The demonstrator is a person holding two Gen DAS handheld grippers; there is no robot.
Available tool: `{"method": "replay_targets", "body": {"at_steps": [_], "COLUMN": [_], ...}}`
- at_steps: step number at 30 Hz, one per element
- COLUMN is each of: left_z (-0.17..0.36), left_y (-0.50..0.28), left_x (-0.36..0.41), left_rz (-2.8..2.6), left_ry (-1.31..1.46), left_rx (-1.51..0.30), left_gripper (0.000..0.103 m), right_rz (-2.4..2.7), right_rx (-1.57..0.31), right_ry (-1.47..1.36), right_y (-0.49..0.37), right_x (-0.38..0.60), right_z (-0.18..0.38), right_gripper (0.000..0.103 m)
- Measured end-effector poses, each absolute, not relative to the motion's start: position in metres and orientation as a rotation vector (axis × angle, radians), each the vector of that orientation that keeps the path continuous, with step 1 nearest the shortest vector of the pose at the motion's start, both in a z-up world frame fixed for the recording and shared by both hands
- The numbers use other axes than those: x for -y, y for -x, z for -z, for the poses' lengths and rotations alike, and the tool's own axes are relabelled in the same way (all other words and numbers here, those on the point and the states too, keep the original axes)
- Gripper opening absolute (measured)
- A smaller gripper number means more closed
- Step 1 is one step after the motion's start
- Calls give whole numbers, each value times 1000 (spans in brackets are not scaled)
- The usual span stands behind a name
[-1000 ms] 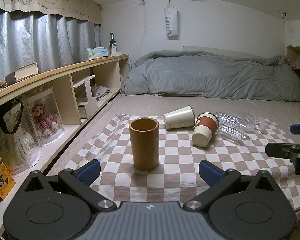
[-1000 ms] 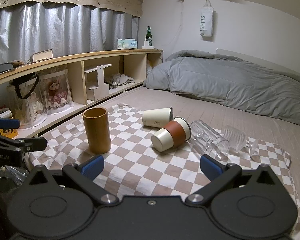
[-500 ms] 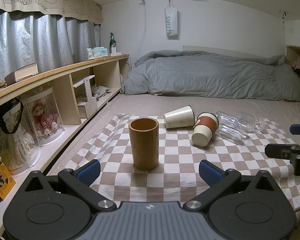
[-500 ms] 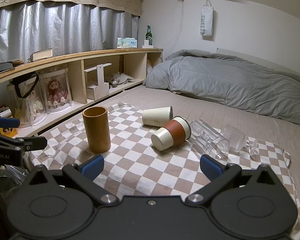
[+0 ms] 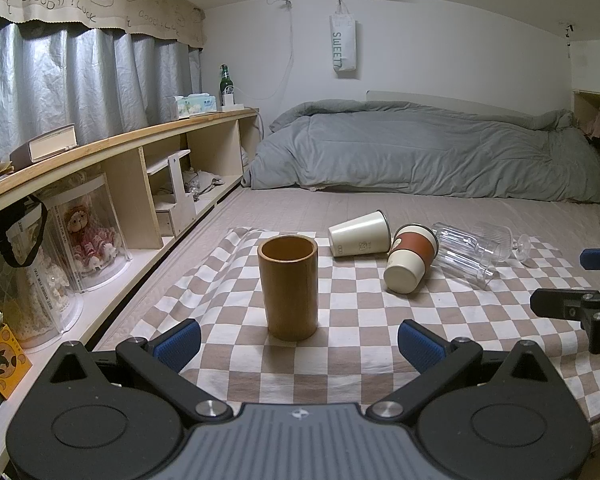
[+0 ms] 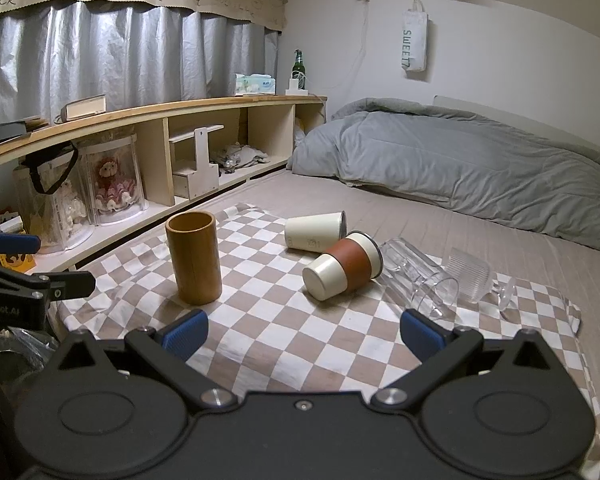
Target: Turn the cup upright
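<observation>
A brown wooden cup [image 5: 288,287] [image 6: 194,257] stands upright on the checkered cloth [image 5: 352,320] [image 6: 284,320]. Behind it lie on their sides a cream cup [image 5: 359,234] [image 6: 315,230], a cream cup with a brown sleeve [image 5: 410,257] [image 6: 342,265], a clear glass tumbler [image 5: 464,255] [image 6: 418,282] and a ribbed stemmed glass [image 5: 496,236] [image 6: 476,276]. My left gripper [image 5: 299,342] is open and empty, just in front of the wooden cup. My right gripper [image 6: 303,334] is open and empty, in front of the sleeved cup.
The cloth lies on a bed with a grey duvet [image 5: 420,152] at the far end. A wooden shelf unit [image 5: 112,184] with doll cases runs along the left side. Each gripper shows at the edge of the other's view.
</observation>
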State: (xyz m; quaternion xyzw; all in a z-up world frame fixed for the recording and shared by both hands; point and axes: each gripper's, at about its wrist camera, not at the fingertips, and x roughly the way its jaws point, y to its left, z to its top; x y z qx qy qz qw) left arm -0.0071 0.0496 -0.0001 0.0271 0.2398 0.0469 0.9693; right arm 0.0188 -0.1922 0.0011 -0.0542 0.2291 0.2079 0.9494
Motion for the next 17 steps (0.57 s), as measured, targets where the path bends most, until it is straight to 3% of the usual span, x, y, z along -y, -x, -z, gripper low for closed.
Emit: {"method": "replay_targets", "body": {"at_steps": [17], "left_z": [2], "left_y": [8], "left_x": [-51], "left_rz": [-102], "left_ry": [-47], "left_rx": [-488], "left_gripper": [103], "right_rz": [-428], "right_rx": [-466], "right_ry": [117], "right_y": [-17], "right_x": [191], "right_z": [-1], "right_gripper": [103]}}
